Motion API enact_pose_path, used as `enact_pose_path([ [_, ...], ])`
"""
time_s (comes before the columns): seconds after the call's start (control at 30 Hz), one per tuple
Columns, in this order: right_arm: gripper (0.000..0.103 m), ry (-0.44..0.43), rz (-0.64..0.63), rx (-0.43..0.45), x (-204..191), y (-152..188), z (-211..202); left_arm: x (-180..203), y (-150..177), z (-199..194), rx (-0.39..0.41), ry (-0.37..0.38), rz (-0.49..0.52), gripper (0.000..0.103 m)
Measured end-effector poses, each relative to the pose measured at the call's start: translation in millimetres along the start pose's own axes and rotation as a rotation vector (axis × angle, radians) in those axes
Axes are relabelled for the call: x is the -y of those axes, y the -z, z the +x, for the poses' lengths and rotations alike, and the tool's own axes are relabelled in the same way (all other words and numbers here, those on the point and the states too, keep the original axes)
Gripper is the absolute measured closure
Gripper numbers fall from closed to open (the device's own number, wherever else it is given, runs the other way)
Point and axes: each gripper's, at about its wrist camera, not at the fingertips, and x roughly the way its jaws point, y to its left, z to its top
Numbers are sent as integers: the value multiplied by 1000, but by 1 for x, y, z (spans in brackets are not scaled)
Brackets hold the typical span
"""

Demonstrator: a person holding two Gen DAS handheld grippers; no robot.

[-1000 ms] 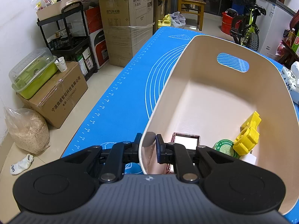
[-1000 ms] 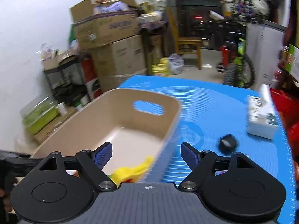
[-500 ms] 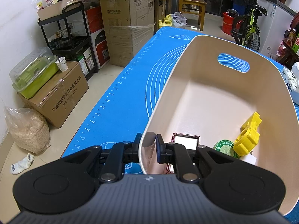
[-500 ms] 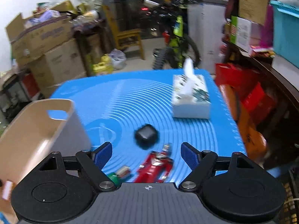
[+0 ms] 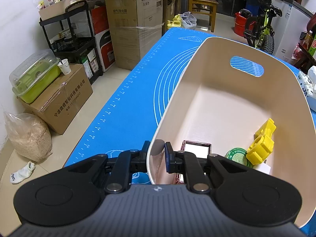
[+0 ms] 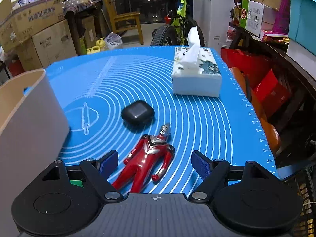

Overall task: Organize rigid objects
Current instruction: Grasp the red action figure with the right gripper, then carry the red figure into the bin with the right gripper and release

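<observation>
The left wrist view looks steeply down along its fingers from right at the near rim of the bin (image 5: 207,45), into the bin and along the left edge of the blue mat (image 5: 136,98) toward stacked boxes (image 5: 136,25). The right wrist view looks down from low over the mat's right part, close above a red figure (image 6: 148,162), facing the tissue box (image 6: 197,79). Both views share the bin, the mat, the tissue box and the bicycle (image 6: 177,25).

Tissue box (image 6: 196,77) on blue mat (image 6: 217,118); bicycle (image 6: 177,29) behind.
</observation>
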Motion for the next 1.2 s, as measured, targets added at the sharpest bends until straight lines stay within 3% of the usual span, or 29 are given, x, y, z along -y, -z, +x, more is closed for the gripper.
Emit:
enact_pose_path([
  [0.23,19,5,9,-13,-3,7,17,0,0,0,-1,1,-1,86],
  [0.37,22,44,-63,10,-15,11,21,0,0,0,0,1,0,86],
  [0.43,38,18,-89,33,-19,13,19,0,0,0,-1,1,-1,86],
  [0.6,46,17,-120,48,-23,15,13,0,1,0,0,1,-1,86],
  [0.7,60,5,-146,92,-25,14,3,1,1,0,-1,1,-3,86],
  [1.2,61,-6,-36,140,0,9,-14,1,2,-1,-1,-3,-8,86],
])
